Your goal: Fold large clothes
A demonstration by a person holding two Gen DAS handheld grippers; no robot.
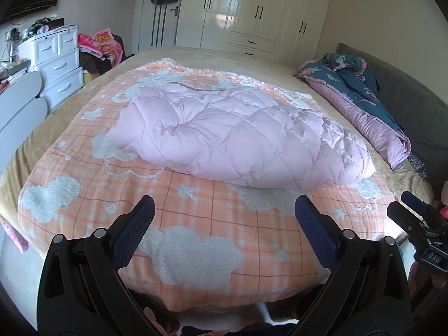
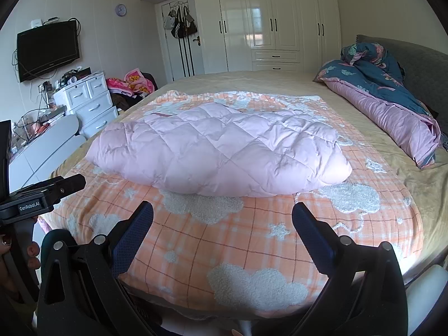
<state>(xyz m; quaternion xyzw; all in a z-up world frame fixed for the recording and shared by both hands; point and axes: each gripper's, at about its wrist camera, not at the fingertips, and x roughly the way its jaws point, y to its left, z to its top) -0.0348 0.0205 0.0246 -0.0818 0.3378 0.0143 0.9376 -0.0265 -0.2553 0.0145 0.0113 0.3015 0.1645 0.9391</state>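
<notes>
The left hand-held gripper [image 1: 224,218] is spread wide and holds nothing, hovering over the near edge of the orange checked blanket [image 1: 196,224]. The right hand-held gripper [image 2: 222,221] is equally wide and empty, level beside it. The pink quilted coat [image 1: 238,137] lies bunched mid-bed on the blanket, its long axis running left to right, well apart from both grippers.
</notes>
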